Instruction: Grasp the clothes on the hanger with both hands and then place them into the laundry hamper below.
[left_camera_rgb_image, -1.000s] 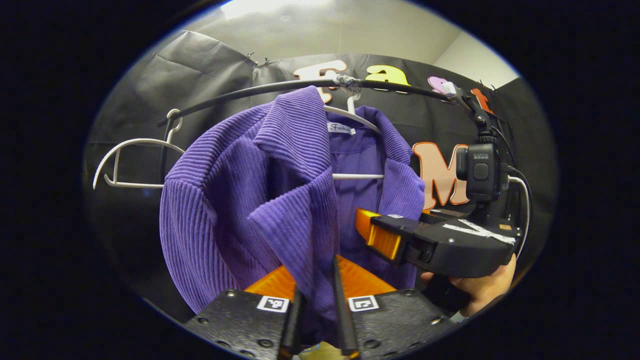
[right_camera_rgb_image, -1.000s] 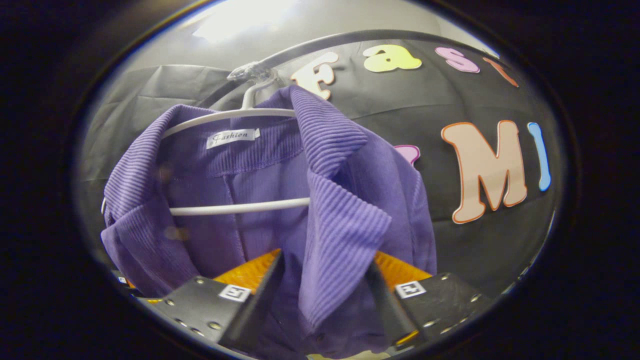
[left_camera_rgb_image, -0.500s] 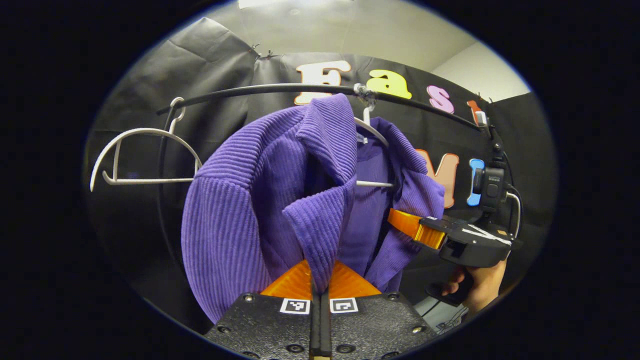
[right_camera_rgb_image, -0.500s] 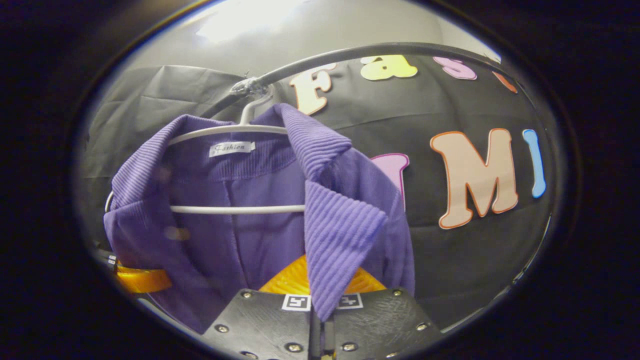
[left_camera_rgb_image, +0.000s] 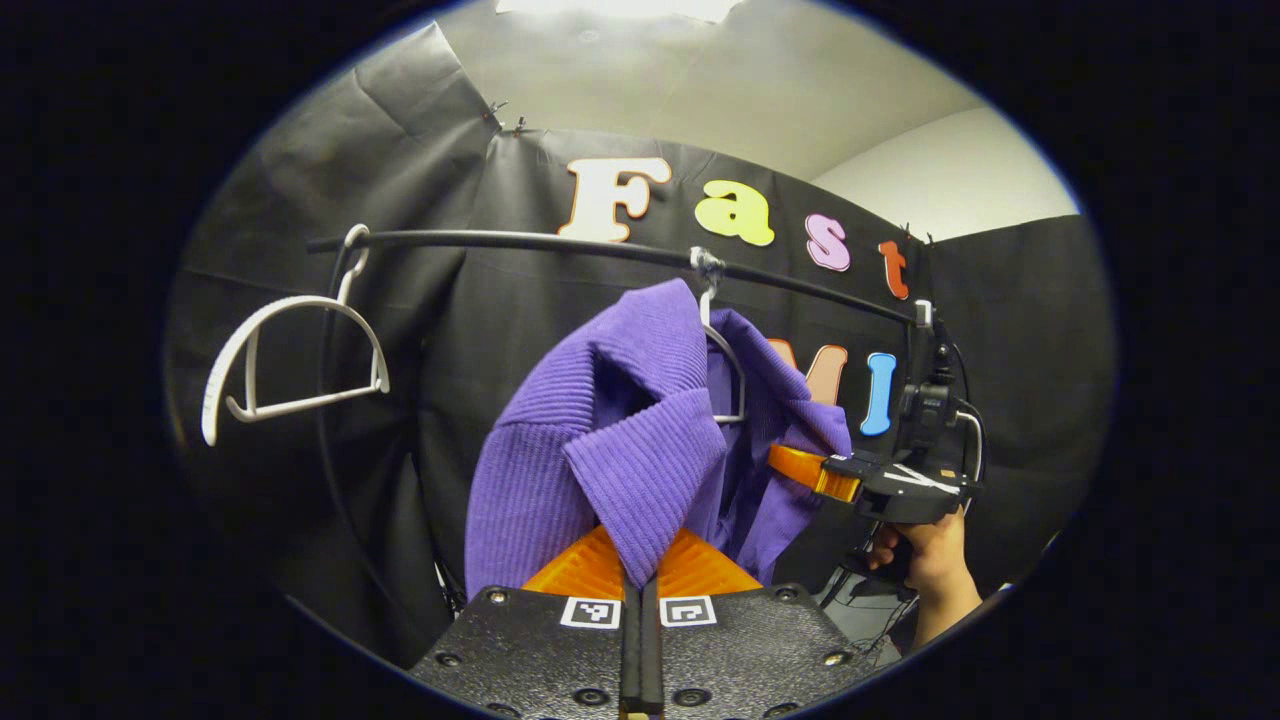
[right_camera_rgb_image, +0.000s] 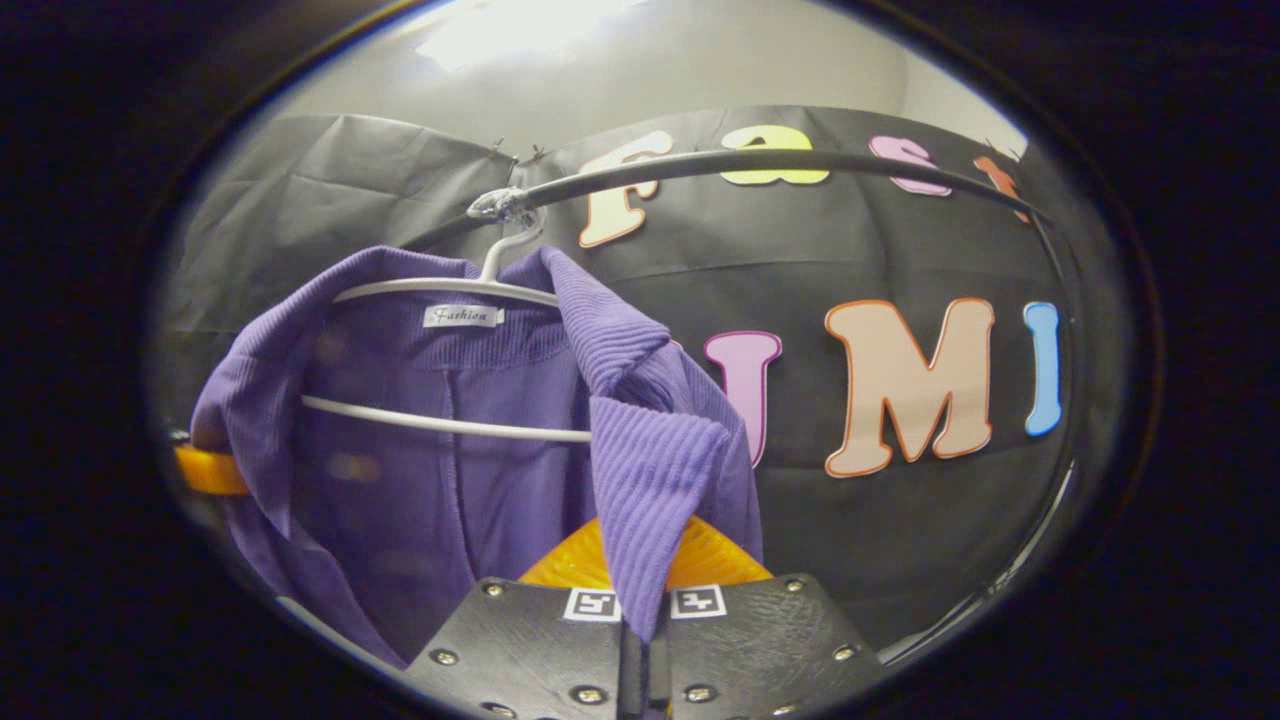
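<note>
A purple ribbed jacket (left_camera_rgb_image: 610, 440) (right_camera_rgb_image: 400, 430) hangs on a white hanger (right_camera_rgb_image: 450, 425) from a black rail (left_camera_rgb_image: 560, 242) (right_camera_rgb_image: 740, 163). My left gripper (left_camera_rgb_image: 640, 575) is shut on the jacket's left lapel, whose tip drapes between the fingers. In the right gripper view my right gripper (right_camera_rgb_image: 643, 600) is shut on the other lapel. The left gripper view also shows the right gripper (left_camera_rgb_image: 800, 468) at the jacket's right side, held by a hand (left_camera_rgb_image: 925, 560). The left gripper's finger (right_camera_rgb_image: 210, 470) peeks out at the jacket's far edge in the right gripper view.
An empty white hanger (left_camera_rgb_image: 290, 360) hangs at the rail's left end. A black upright pole (left_camera_rgb_image: 335, 450) of the rack runs down behind it. A camera mount with cables (left_camera_rgb_image: 930, 400) rises over the right gripper.
Both grippers closed onto the lapels from open a second ago. Both have since pulled back from the rail, drawing the lapels out; the jacket looks smaller and stretched toward me.
</note>
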